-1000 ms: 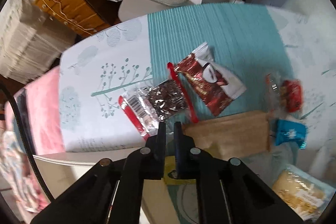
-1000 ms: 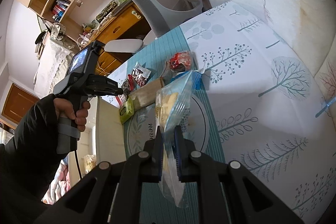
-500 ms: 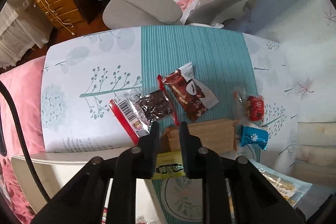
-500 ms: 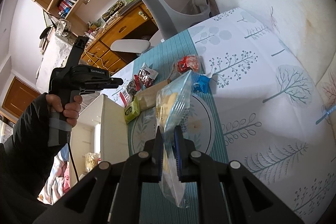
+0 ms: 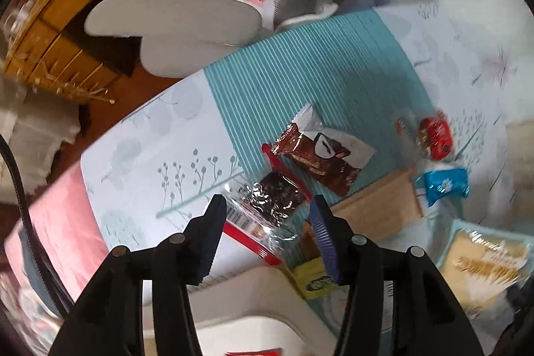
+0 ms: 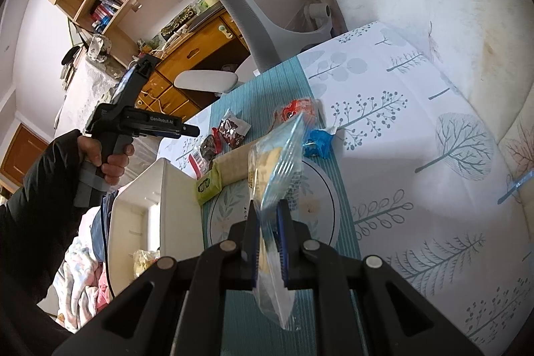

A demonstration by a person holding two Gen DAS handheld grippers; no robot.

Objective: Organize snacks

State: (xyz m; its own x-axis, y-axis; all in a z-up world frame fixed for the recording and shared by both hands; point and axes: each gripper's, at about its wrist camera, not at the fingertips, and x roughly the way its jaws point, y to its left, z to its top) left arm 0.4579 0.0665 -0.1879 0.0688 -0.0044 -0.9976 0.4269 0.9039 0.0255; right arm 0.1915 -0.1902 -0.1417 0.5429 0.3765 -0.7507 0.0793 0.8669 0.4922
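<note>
Two claws: left claw [image 5: 267, 206] just parting, empty; right claw [image 6: 268, 219] clamped on clear cracker bag [image 6: 277, 162].

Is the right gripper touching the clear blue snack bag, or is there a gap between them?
Touching. The right wrist view shows the right gripper shut on the clear blue snack bag: both fingers press flat on the plastic, and the bag stands up between them, off the table.

Snack packets clustered on the tabletop [image 6: 383, 129], chocolate wafer packet [image 5: 322, 152] behind the clear packet of dark snacks [image 5: 267, 199], cardboard box [image 5: 377, 206] to their right, blue candy [image 5: 442, 184] beyond it, white bin [image 6: 173, 206] at the tabletop's left edge, office chair [image 6: 263, 5] behind.
</note>
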